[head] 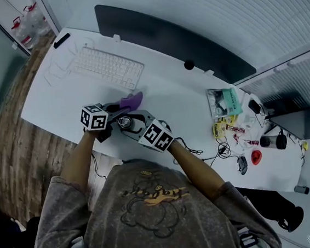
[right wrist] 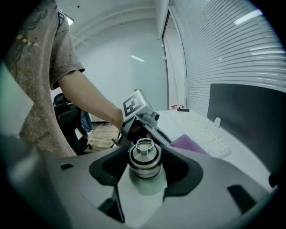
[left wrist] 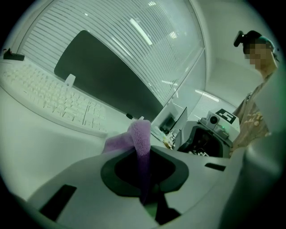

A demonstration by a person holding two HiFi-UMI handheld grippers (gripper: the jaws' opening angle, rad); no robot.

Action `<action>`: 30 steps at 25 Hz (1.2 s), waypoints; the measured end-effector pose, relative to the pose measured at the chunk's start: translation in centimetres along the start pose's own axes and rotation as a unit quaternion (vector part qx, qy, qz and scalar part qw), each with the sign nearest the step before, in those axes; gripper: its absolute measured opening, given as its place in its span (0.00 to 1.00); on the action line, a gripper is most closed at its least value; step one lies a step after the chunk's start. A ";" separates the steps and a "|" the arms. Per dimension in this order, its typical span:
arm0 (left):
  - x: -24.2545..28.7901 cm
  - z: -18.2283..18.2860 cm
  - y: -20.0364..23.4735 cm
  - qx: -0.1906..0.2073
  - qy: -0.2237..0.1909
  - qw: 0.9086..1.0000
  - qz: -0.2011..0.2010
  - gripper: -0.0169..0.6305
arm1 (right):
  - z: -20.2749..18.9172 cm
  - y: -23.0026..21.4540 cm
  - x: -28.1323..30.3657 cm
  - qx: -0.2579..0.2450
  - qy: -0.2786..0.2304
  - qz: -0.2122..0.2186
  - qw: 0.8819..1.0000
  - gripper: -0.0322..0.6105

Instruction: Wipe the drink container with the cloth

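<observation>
Left gripper (left wrist: 143, 170) pinches cloth (left wrist: 139, 134) fold; right gripper (right wrist: 145, 170) clamps bottle (right wrist: 144, 156) by near table (head: 169, 97) edge. Risk: hard rubbing pulls cloth free, or twists smooth bottle out of grip.

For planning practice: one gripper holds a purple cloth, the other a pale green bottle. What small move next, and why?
Probably swing the purple cloth in the left gripper onto the steel-capped pale green bottle clamped in the right gripper: the cloth seems clear of it.
</observation>
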State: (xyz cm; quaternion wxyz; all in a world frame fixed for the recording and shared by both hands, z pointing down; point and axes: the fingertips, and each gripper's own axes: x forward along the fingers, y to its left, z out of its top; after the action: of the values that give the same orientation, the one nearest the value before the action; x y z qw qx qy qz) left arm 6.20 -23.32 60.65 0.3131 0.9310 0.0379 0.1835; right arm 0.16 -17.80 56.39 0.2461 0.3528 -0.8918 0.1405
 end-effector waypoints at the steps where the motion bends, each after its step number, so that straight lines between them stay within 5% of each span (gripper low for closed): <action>1: 0.0 0.0 0.0 -0.004 0.000 1.000 -0.003 0.10 | 0.0 0.0 0.0 0.002 -0.001 0.000 1.000 0.44; 17: -2.8 -0.8 -0.5 -0.098 -0.045 0.994 -0.030 0.10 | -0.6 -0.3 0.2 0.038 0.003 0.011 0.999 0.45; 30: -5.5 -1.9 -1.1 -0.111 -0.101 0.989 0.009 0.10 | -0.8 -0.4 0.3 0.045 0.003 0.017 0.999 0.45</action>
State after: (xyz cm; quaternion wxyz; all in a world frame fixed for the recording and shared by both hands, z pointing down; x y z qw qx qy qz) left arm 0.48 -22.38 59.67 0.4152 0.9045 -0.0232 0.0947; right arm 0.49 -17.90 57.32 0.2301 0.3479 -0.8897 0.1854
